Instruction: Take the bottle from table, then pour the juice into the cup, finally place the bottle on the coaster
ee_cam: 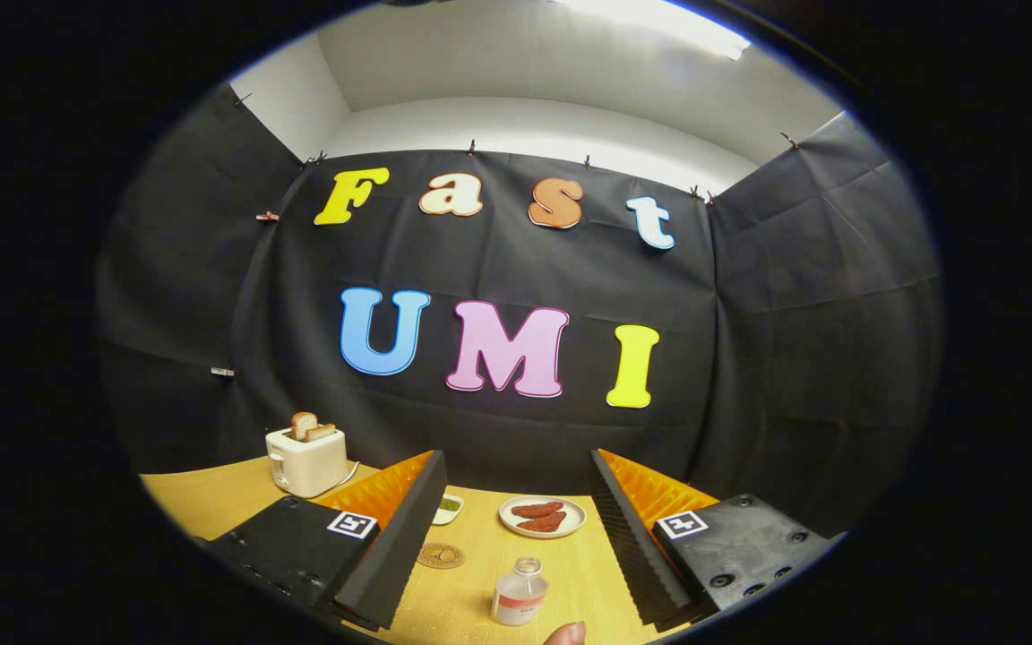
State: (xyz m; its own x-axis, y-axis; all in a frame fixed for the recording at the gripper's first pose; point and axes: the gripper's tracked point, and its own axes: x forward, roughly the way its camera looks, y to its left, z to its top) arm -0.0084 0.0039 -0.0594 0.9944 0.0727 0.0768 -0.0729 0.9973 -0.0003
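Your gripper [516, 537] is spread wide and holds nothing. The bottle [519, 593] stands upright on the bench [211, 502] between the fingers, near its front edge. Close off-centre and you risk tipping it toward the coaster [441, 555].

Pale wood-grain table [211, 506], cream toaster [305, 460] with tan toast [312, 427], white plate [542, 517] with reddish-brown pieces, clear bottle [519, 592] with pale liquid, brown round coaster [441, 555].
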